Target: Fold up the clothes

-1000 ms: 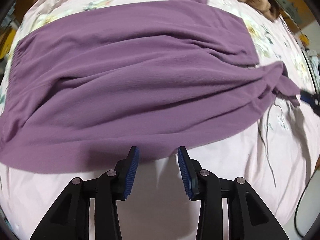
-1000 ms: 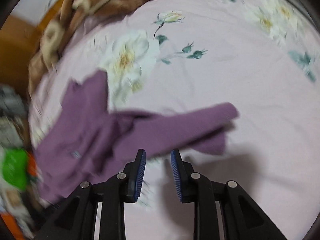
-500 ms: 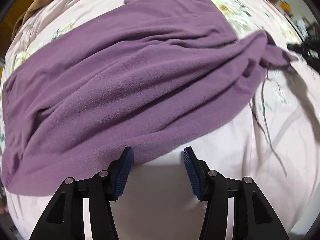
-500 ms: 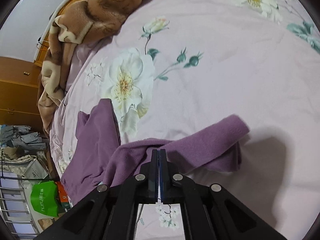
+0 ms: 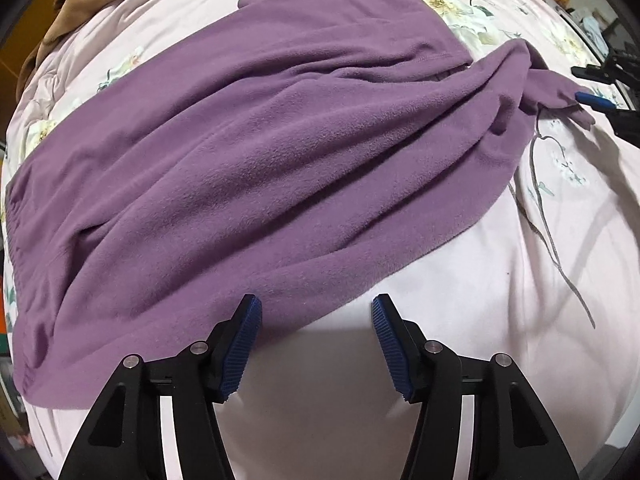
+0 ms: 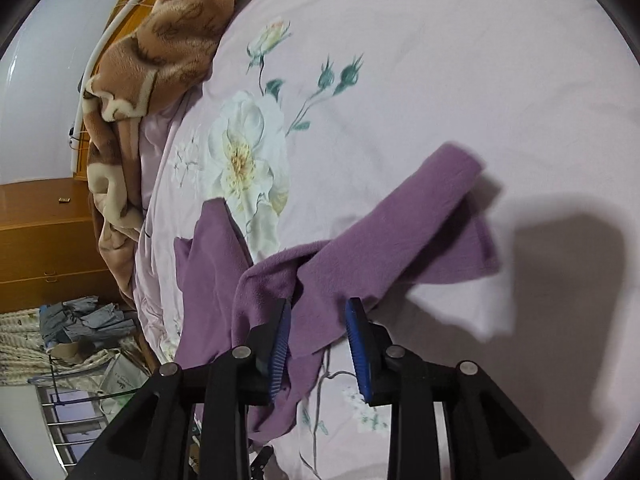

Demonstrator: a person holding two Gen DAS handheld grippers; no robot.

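Here the bed (image 5: 500, 300), under a pale pink floral sheet (image 6: 440, 80), carries everything. A purple fleece garment (image 5: 260, 160) lies spread across most of the sheet in the left wrist view, rumpled into long folds, its near hem running along the bed's near side and its gathered end at the left edge. Its other end narrows into a bunched strip (image 6: 420, 220) towards the bed's right edge, where the sheet beyond it is bare. A brown patterned blanket (image 6: 160, 40) is heaped along the far edge of the bed, well apart from the garment. Beyond that edge stand a wooden cabinet (image 6: 40, 240), a pile of grey-blue clothes (image 6: 84, 320) on the floor and a metal rack (image 6: 64, 432).

The left gripper (image 5: 316, 316) sits just at the garment's near hem with its jaws spread wide, holding nothing; the left finger (image 5: 244, 340) overlaps the hem, the other stands over bare sheet. The right gripper (image 6: 318, 320) has its jaws apart with the bunched strip lying between and under them, not pinched. In the left wrist view the right gripper (image 5: 596, 100) shows at the bed's right edge, its blue tip touching the strip's end.
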